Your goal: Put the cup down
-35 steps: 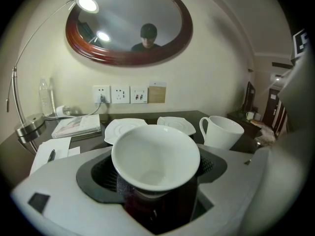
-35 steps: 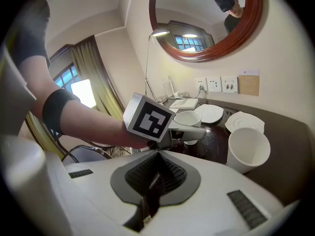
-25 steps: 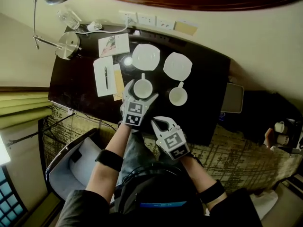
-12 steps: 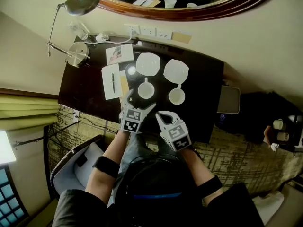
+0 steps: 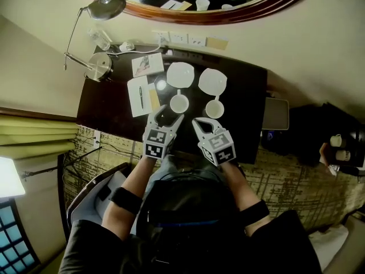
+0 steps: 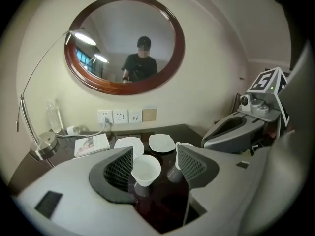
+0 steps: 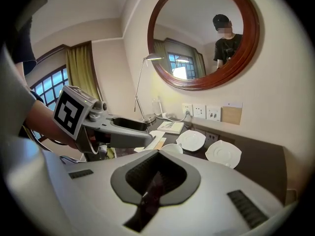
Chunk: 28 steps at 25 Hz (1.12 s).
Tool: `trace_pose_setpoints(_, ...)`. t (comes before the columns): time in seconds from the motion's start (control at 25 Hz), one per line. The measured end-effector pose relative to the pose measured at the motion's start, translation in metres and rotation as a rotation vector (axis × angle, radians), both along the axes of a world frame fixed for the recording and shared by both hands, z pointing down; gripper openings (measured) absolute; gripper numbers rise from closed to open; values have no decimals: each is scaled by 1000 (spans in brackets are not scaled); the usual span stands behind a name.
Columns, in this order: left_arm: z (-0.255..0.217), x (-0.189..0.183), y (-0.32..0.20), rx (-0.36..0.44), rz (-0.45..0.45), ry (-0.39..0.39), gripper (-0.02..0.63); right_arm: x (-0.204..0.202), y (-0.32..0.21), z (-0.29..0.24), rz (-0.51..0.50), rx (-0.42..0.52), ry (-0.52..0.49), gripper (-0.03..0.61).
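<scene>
A dark glossy desk [image 5: 245, 113] is standing against a cream wall under a round wood-framed mirror [image 6: 123, 43]. A lamp [image 5: 108, 5] is occupying its back left corner, and patterned carpet [image 5: 296, 176] is lying beyond its front edge. The white tapered cup [image 5: 179, 103] is sitting upright mid-desk, just in front of the left saucer [image 5: 180, 74], its handle seemingly pointing at the back edge. The left gripper [image 5: 170, 114] is hovering over the front edge. Its jaws have just been closing and are standing half-wide, gripping nothing, with the cup just beyond their tips. The right gripper [image 5: 197, 123] is hanging beside it, jaws together, empty.
</scene>
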<state>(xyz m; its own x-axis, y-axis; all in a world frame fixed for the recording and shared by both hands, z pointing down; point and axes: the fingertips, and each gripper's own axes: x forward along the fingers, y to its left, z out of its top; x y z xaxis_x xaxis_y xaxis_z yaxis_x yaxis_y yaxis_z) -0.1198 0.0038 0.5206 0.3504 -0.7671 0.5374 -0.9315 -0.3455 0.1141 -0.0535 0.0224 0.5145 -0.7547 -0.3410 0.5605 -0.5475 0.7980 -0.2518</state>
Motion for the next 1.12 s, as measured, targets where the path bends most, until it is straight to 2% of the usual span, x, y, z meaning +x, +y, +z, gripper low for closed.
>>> trace_pose_setpoints(0.24,-9,-6,11,-6,14,47,202,4,-7,-9,25,17,11,5)
trace_pose_setpoints(0.36,-13,-7,16,-6,23,59,146,11,-9,-10,48,17,21,5)
trace_pose_setpoints(0.52,-16,-12,19,-15,19,63,33,18,-9,-9,72,19,36,5)
trace_pose_setpoints(0.6,-17,-13,17,-17,26,61,3,21,-10,-8,87,19,42,5)
trace_pose_setpoints(0.92,-22,-16,20,-36,73,81,0,30,-4,-3,140,11,52,5)
trace_pose_setpoints(1.12,-21,-4,29,-20,132,37,1,37,2,4,161,-11,47,5)
